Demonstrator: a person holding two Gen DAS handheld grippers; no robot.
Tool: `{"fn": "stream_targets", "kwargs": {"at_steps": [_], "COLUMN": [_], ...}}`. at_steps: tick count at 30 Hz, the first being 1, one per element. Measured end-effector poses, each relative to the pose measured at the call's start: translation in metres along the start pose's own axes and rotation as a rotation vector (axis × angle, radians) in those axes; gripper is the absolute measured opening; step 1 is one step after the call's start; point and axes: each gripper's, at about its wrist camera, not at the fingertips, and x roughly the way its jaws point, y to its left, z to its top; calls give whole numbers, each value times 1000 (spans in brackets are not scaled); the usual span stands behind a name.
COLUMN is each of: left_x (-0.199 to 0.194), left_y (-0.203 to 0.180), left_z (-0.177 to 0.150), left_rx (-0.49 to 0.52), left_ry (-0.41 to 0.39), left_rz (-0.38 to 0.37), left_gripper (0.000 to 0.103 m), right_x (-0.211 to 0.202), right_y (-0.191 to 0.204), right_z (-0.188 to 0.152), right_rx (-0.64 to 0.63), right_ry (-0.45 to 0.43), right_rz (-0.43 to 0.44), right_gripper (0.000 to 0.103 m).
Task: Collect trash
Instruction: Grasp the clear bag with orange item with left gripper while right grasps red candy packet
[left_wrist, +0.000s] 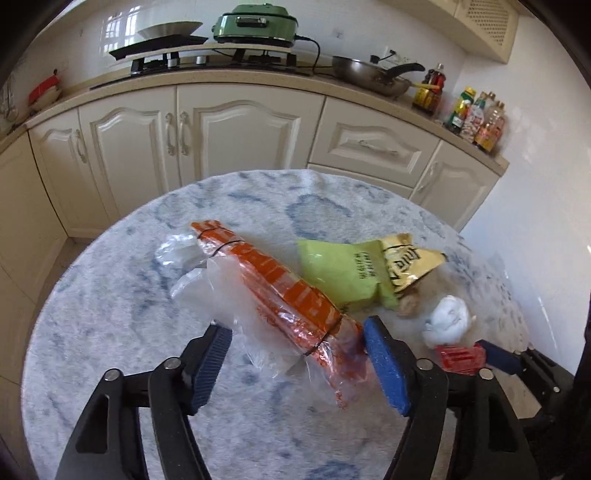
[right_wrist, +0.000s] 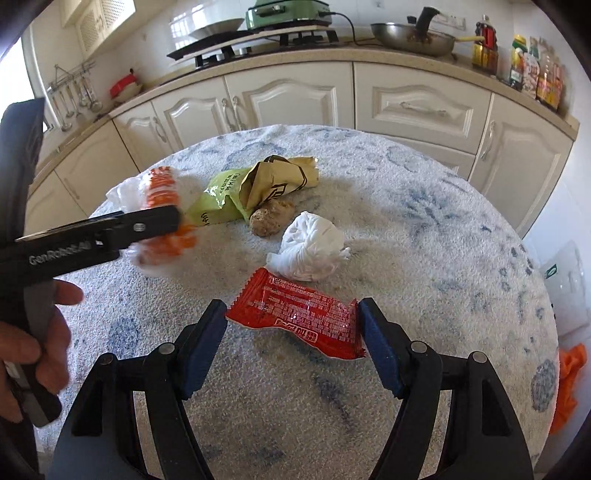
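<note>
Right now your left gripper (left_wrist: 295, 354) straddles the near end of the orange-and-clear wrapper (left_wrist: 280, 295); its right pad touches the plastic, while the left pad stands just clear of it, so the jaws are apart, not clamped. That wrapper runs away from the fingers, up and to the left across the fleecy round table (left_wrist: 110, 314). Beyond the right finger lies the green-and-gold snack bag (left_wrist: 354, 273), with a brownish lump at its mouth and a crumpled white tissue (left_wrist: 447, 321) nearer. Your right gripper (right_wrist: 291, 321) brackets the red wrapper (right_wrist: 299, 314), both blue pads touching or almost touching its short ends; you cannot tell from this view whether they squeeze it. Just past the red wrapper sits the tissue, then the lump (right_wrist: 267, 219) and snack bag further ahead to the left. Your left hand (right_wrist: 33, 328) shows at the left edge of the right-wrist view.
</note>
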Motion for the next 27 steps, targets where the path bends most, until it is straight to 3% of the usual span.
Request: {"fn": "stream_targets", "kwargs": {"at_steps": [1, 2, 5, 6, 7, 8, 9, 11, 13, 18, 22, 25, 27], "left_x": [2, 7, 18, 27, 37, 44, 44, 44, 41, 21, -4, -24, -31], "left_y": [-1, -2, -10, -10, -10, -9, -10, -10, 3, 14, 8, 2, -2], "left_z": [2, 7, 10, 13, 13, 11, 10, 10, 1, -34, -62, -76, -83], "left_rx": [6, 9, 3, -9, -28, -37, -26, -13, -14, 61, 182, 265, 293], "left_ry": [4, 3, -9, -8, 12, 27, 1, 15, 36, 40, 31, 30, 23], "left_rz": [29, 54, 59, 71, 90, 65, 42, -30, -140, -236, -249, -206, -135], "left_gripper": [96, 102, 101, 98, 79, 75, 63, 47, 40, 39, 37, 38, 54], "right_x": [0, 0, 1, 1, 1, 1, 1, 0, -1, -8, -16, -20, -21], "right_y": [0, 0, 2, 2, 2, 2, 2, 2, 1, -1, -2, -3, 0], "right_z": [0, 1, 2, 2, 2, 2, 2, 2, 0, -9, -18, -22, -26], "right_rx": [2, 5, 11, 13, 14, 14, 14, 17, 15, 39, 55, 72, 61], "right_ry": [-1, -1, 2, 3, 4, 7, 8, 13, 17, 23, 22, 22, 26], "right_rz": [-1, -4, -9, -11, -13, -14, -14, -13, -15, -16, -22, -22, -37], "right_gripper": [74, 75, 76, 76, 76, 76, 76, 76, 76, 76, 74, 74, 74]}}
